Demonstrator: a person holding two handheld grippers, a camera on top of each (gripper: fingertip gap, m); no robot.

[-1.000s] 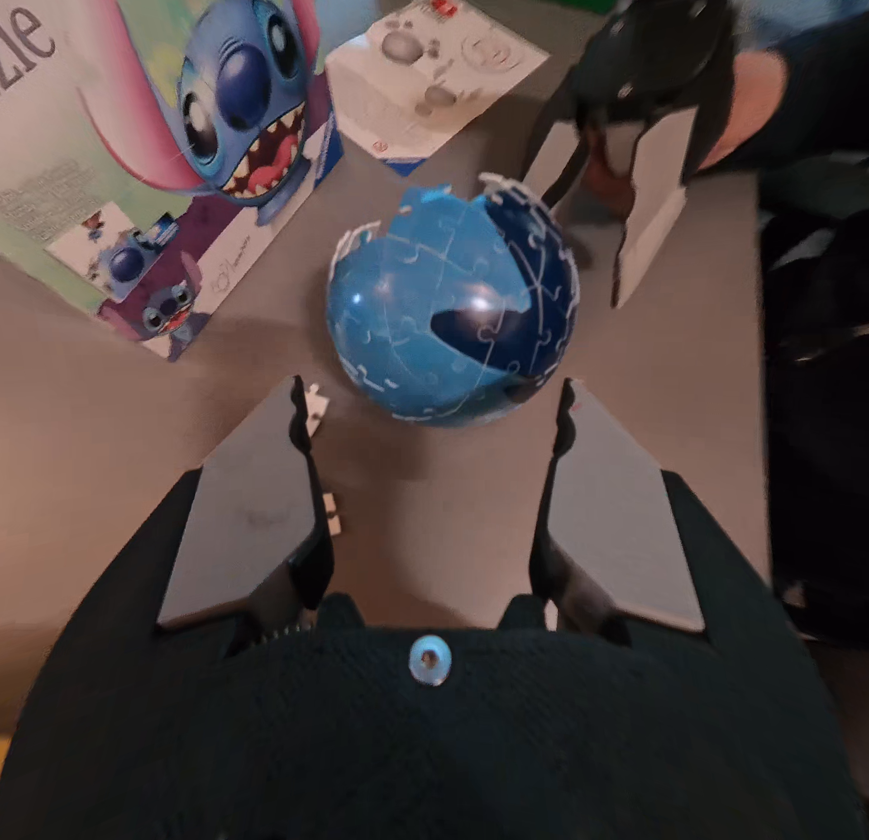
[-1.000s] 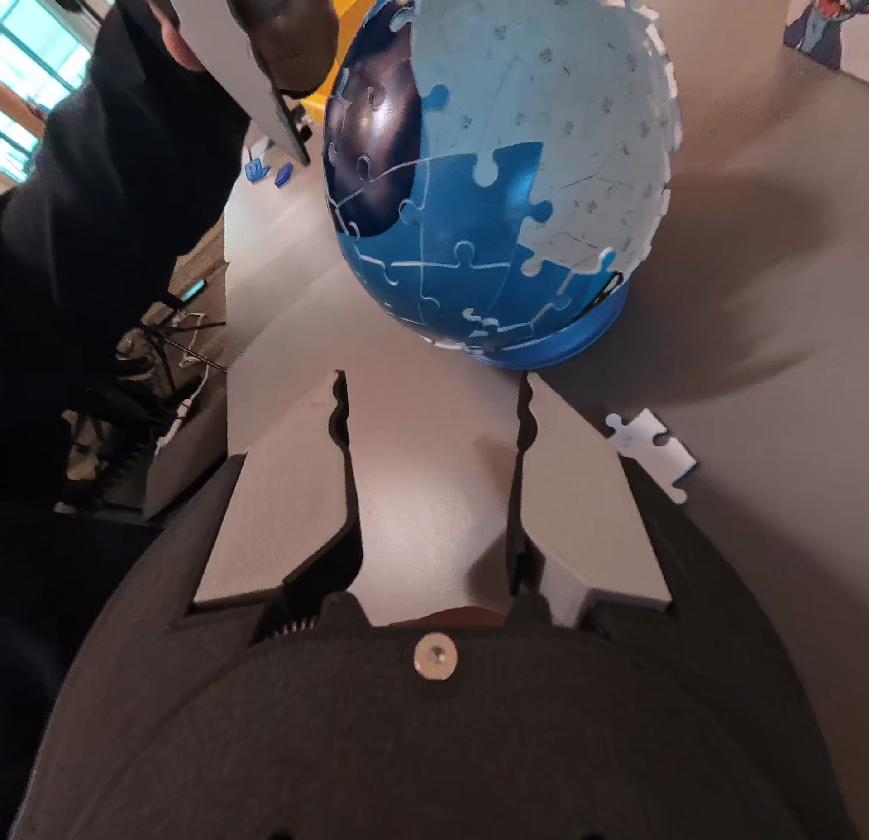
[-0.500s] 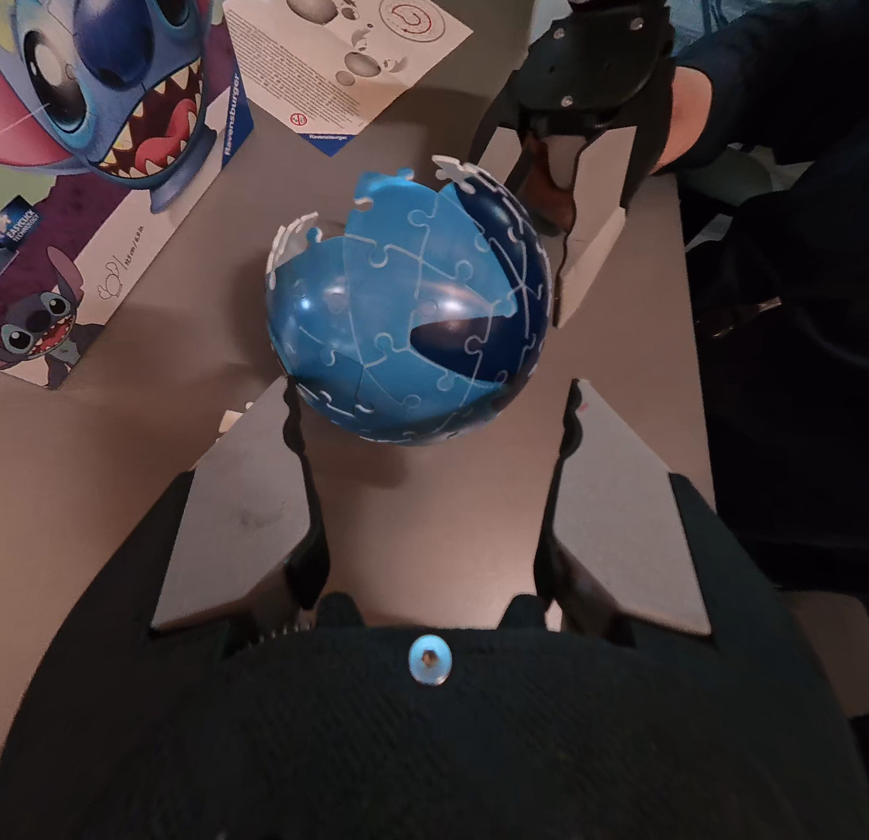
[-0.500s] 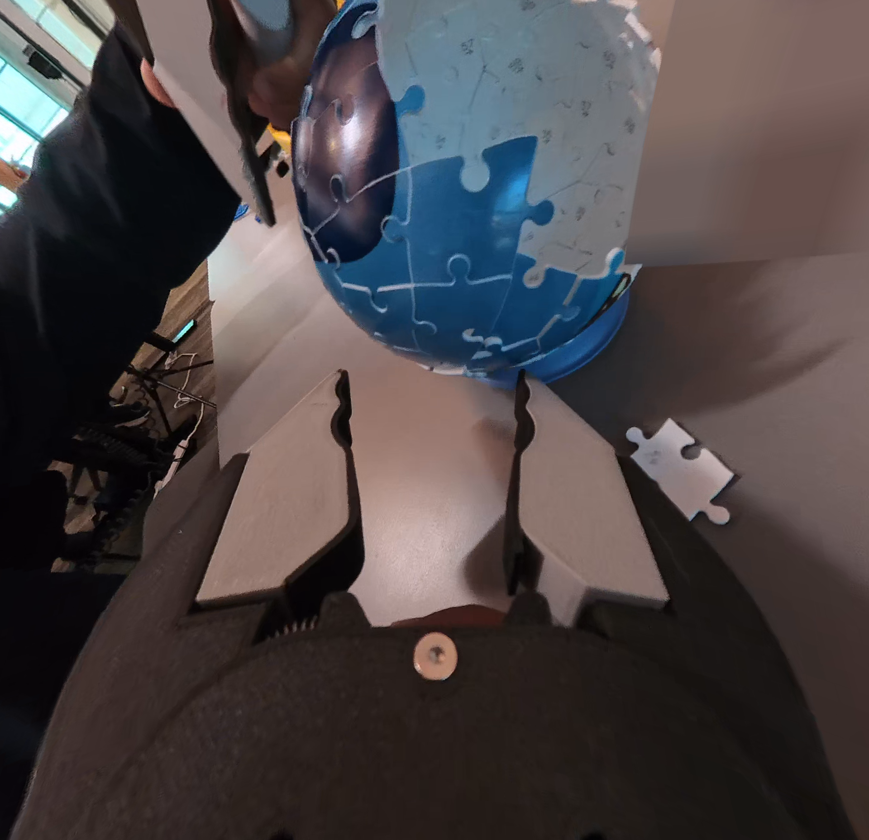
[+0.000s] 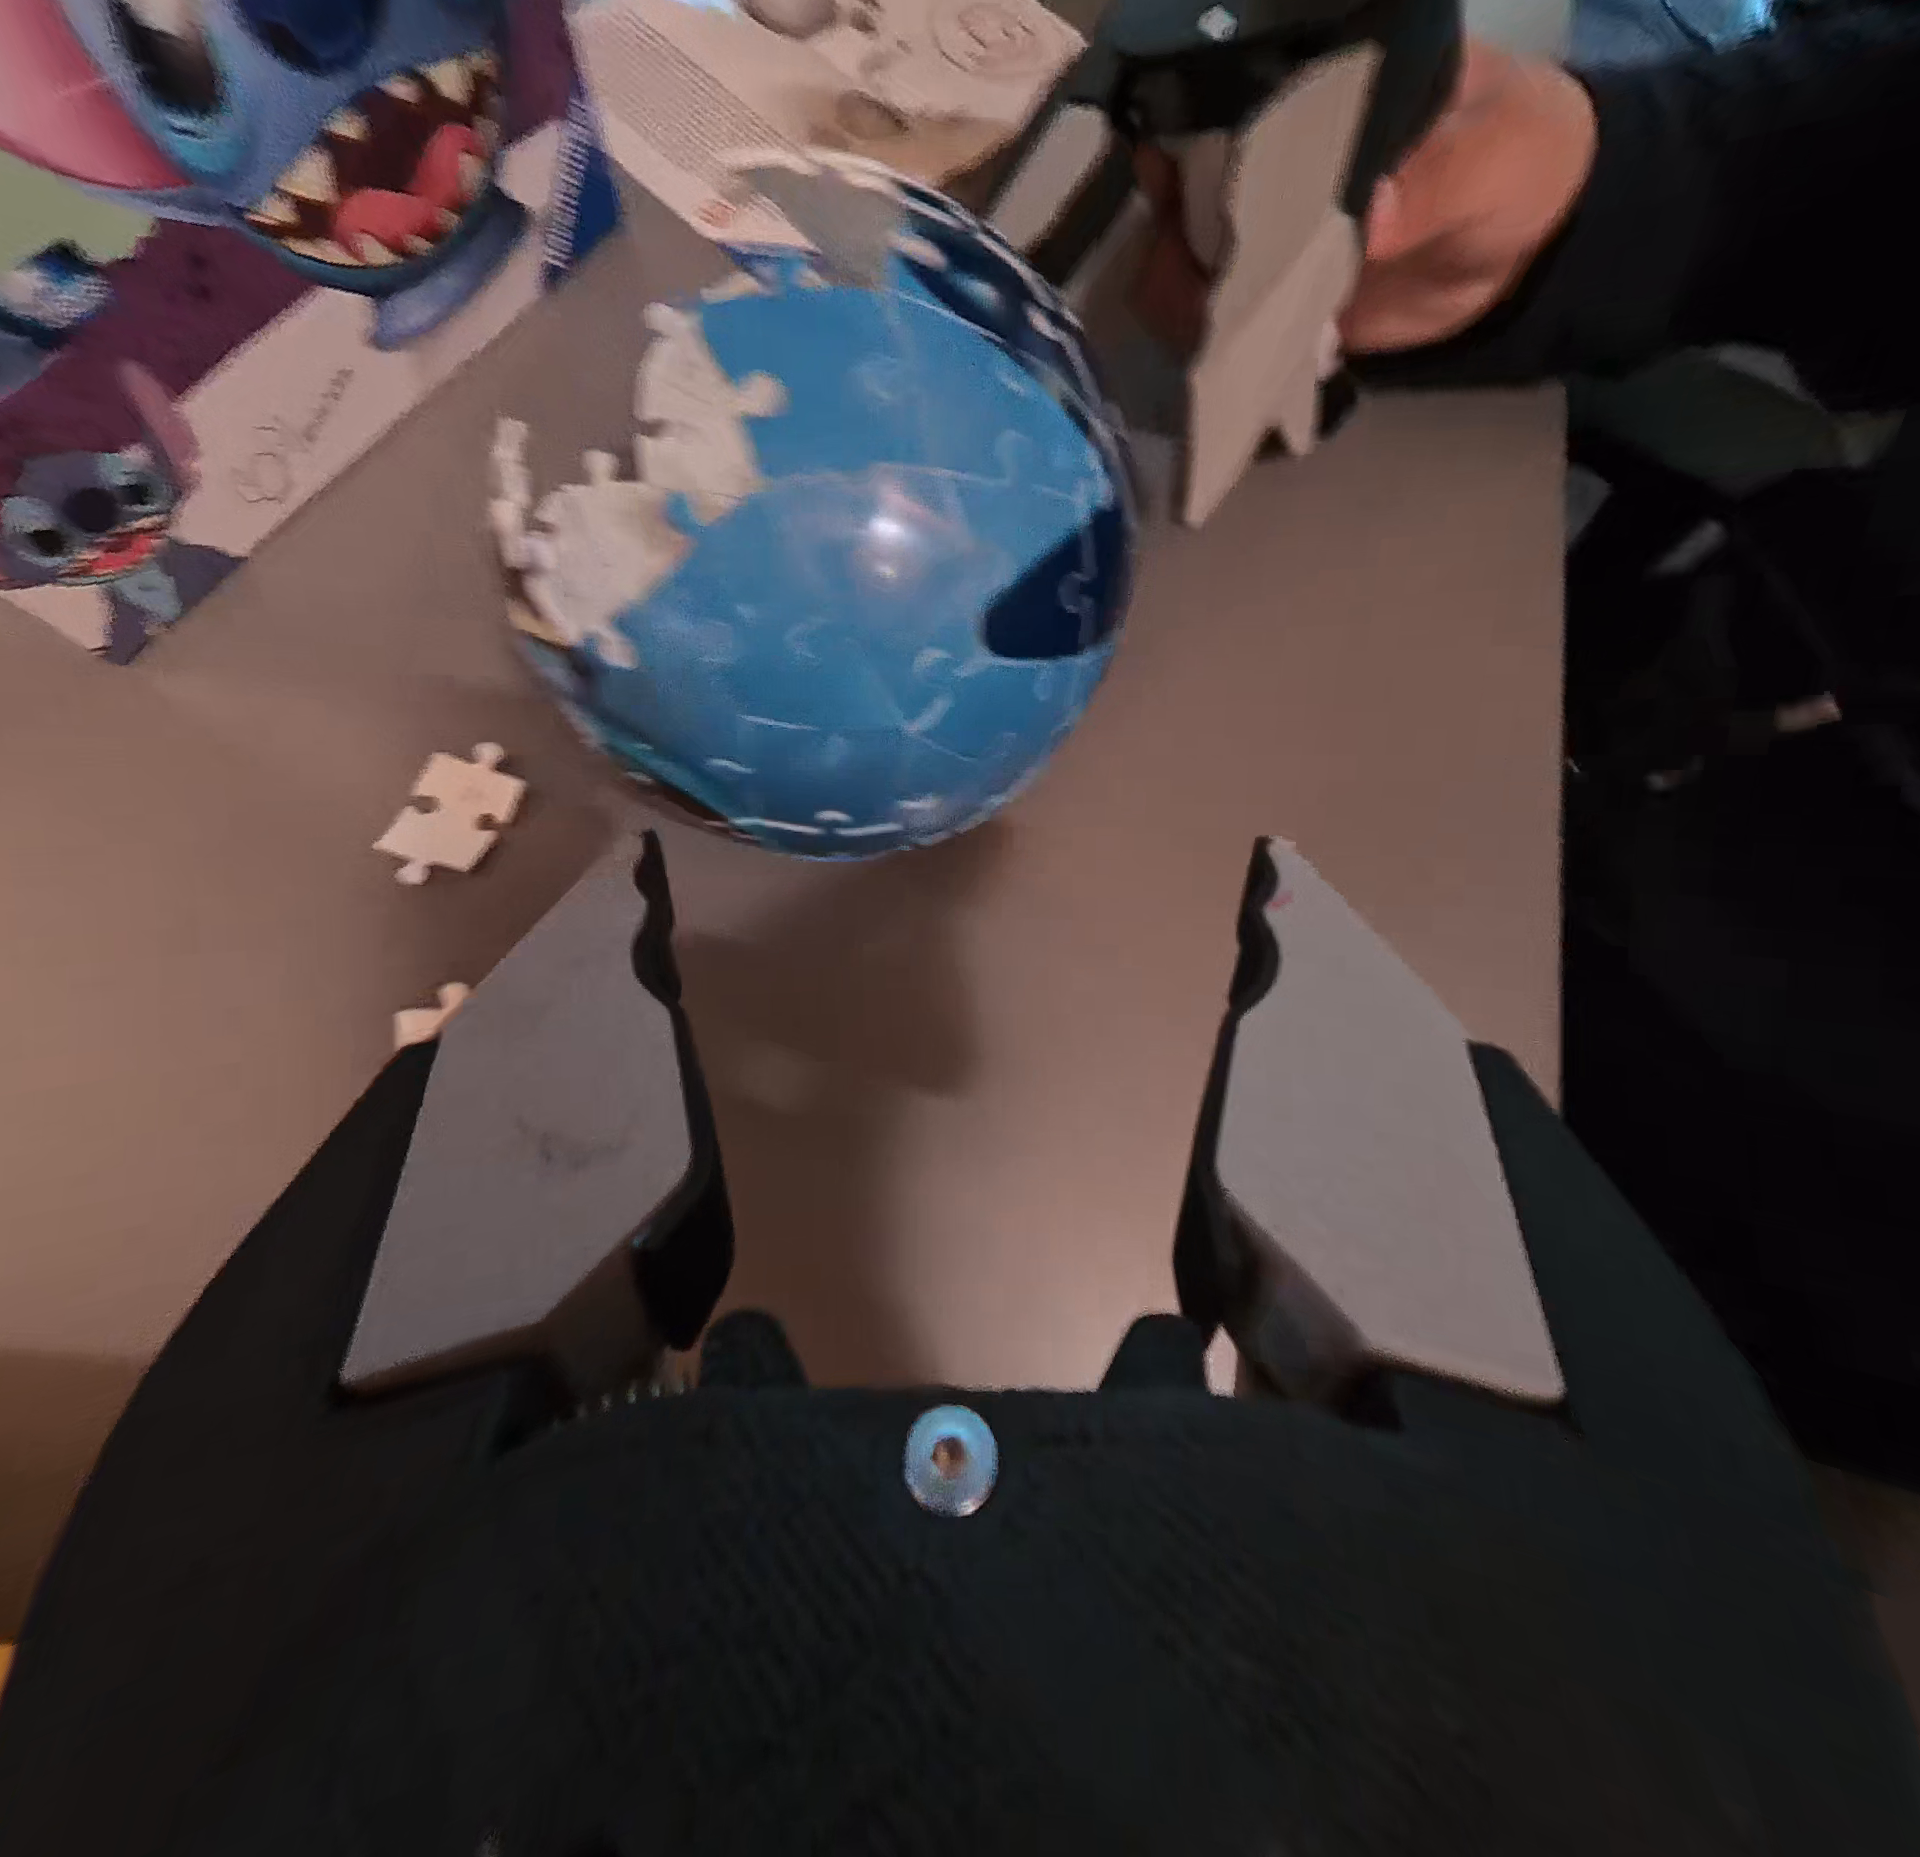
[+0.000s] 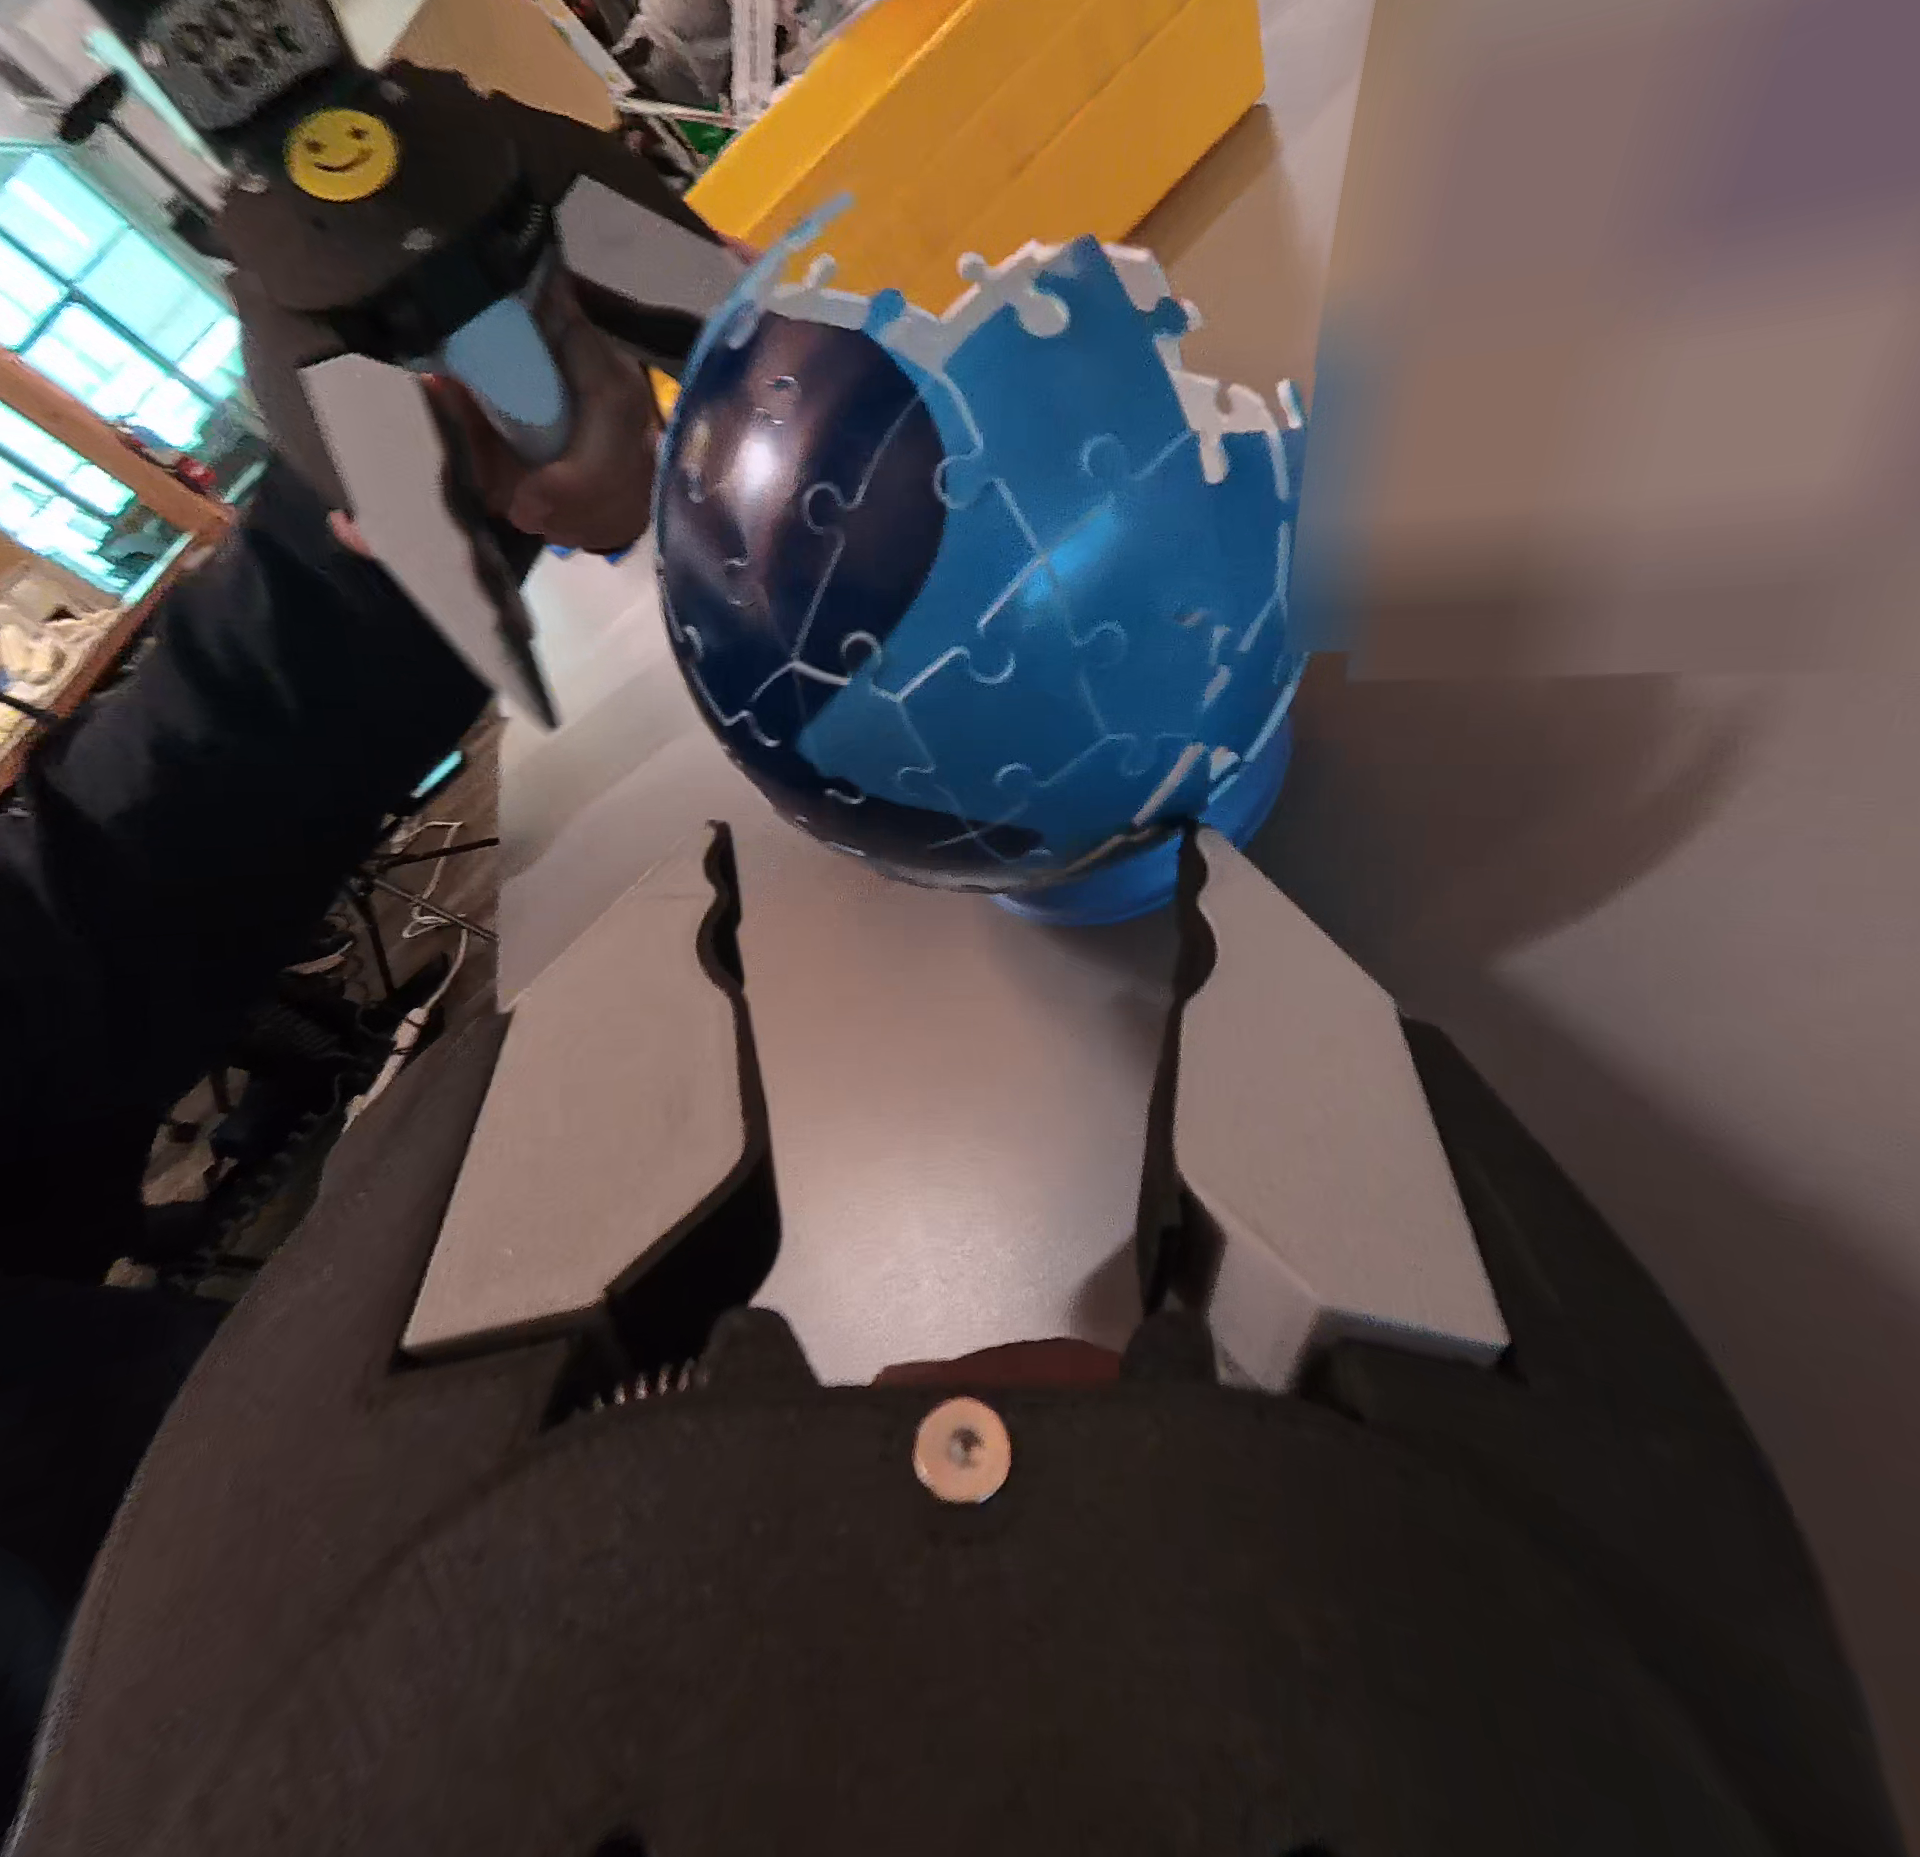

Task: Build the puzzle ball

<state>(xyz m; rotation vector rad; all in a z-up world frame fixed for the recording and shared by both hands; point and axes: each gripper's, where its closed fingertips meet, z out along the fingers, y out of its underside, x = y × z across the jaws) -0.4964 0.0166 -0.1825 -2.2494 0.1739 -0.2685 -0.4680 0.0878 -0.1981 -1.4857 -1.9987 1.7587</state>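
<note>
Two loose white puzzle pieces lie on the brown table point(image 5: 260, 976) at the left of the left wrist view: one puzzle piece point(image 5: 452, 812) in full sight, a second piece point(image 5: 428, 1018) half hidden behind the left gripper's finger. Beyond them sits the printed puzzle box point(image 5: 270, 249), with a folded instruction sheet point(image 5: 831, 72) beside it. Further right, the left gripper point(image 5: 951, 872) has its jaws wide apart and empty, just short of the puzzle ball point(image 5: 852, 581). That ball is partly built, its top open with a ragged edge, and it rests on a blue stand point(image 6: 1195, 851) near the table's middle. Rightmost, the right gripper point(image 6: 951, 851) points at the ball from the opposite side, jaws apart, holding nothing. A yellow box point(image 6: 997, 114) stands behind the ball.
</note>
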